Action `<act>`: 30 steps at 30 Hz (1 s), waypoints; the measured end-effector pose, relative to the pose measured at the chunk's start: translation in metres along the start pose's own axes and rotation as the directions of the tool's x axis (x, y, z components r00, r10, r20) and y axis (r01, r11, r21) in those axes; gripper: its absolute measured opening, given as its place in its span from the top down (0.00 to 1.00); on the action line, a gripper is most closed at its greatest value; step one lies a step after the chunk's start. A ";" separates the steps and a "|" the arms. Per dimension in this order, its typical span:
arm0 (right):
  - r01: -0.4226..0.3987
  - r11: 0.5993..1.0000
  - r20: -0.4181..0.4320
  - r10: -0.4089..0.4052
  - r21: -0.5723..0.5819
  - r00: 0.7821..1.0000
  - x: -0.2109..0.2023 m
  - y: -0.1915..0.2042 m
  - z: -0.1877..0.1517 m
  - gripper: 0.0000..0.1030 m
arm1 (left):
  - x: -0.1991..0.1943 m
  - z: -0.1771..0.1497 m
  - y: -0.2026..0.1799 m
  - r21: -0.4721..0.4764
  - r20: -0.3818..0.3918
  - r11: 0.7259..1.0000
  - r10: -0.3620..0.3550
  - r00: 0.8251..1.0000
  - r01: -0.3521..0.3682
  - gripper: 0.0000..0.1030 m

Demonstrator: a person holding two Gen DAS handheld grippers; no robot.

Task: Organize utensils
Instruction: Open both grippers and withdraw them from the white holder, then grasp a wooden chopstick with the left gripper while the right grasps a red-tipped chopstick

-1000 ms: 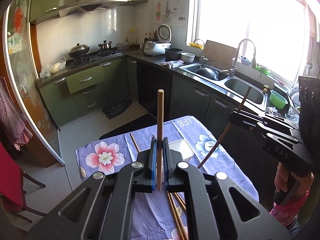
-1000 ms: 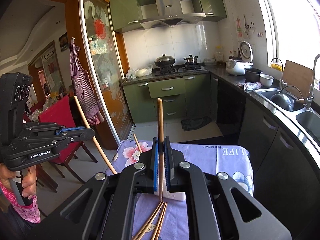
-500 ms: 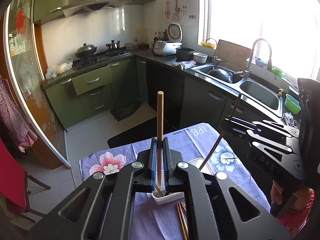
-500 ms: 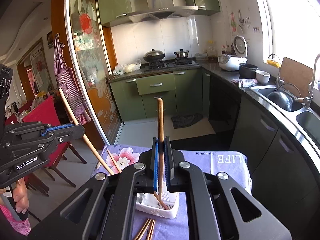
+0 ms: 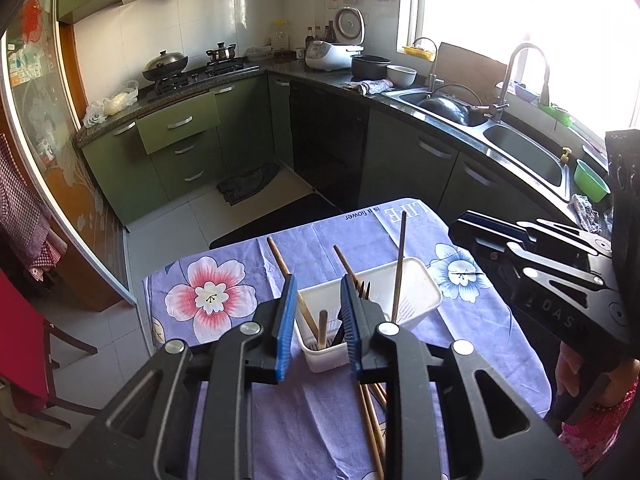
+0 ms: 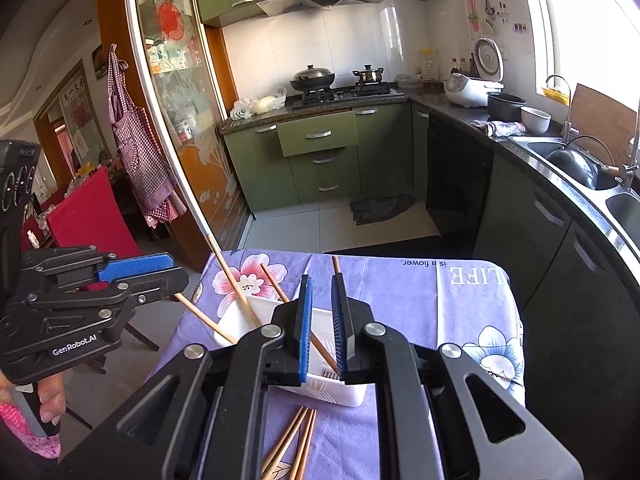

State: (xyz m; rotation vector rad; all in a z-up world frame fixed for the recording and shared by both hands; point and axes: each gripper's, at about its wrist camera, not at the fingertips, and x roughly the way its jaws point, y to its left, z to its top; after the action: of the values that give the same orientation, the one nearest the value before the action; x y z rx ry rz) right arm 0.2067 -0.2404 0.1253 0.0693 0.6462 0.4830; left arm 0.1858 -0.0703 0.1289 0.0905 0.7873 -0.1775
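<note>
A white slotted utensil basket (image 5: 416, 284) stands on the purple flowered tablecloth (image 5: 248, 276); it also shows in the right wrist view (image 6: 256, 312). Several wooden chopsticks (image 5: 398, 268) lean inside it, also seen from the right (image 6: 230, 280). My left gripper (image 5: 318, 328) is open and empty just above the basket's near end. My right gripper (image 6: 320, 330) is open and empty above the basket, with a chopstick (image 6: 322, 350) lying between its fingers but apart from them. More loose chopsticks (image 5: 370, 420) lie on the cloth near me, also seen from the right (image 6: 294, 440).
The small table stands in a kitchen. Green cabinets (image 5: 180, 148) and a stove are ahead. A counter with a double sink (image 5: 520, 148) runs along the right. A red chair (image 6: 92, 216) stands to the left of the table.
Both grippers have opened and let go of their chopsticks, which now stand in the basket. Both grippers have moved down closer to the basket.
</note>
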 end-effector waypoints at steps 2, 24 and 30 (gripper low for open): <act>-0.004 1.000 0.024 0.004 0.006 1.000 -0.018 0.000 -0.010 0.82 | -0.010 -0.005 0.000 0.001 0.014 1.000 -0.003 1.000 0.003 0.77; 0.063 0.976 -0.232 -0.014 0.207 0.973 -0.014 -0.075 -0.221 0.72 | 0.152 -0.168 -0.029 -0.061 -0.448 0.997 -0.071 0.891 0.049 0.72; 0.056 0.973 -0.240 0.000 0.224 0.971 -0.008 -0.079 -0.217 0.72 | 0.156 -0.168 -0.033 -0.056 -0.451 0.997 -0.072 0.890 0.052 0.72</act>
State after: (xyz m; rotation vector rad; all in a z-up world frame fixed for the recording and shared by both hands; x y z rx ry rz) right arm 0.1042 -0.3324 -0.0606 0.2234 0.9372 0.3900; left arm 0.1701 -0.0976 -0.1004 0.0666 1.2628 -0.2036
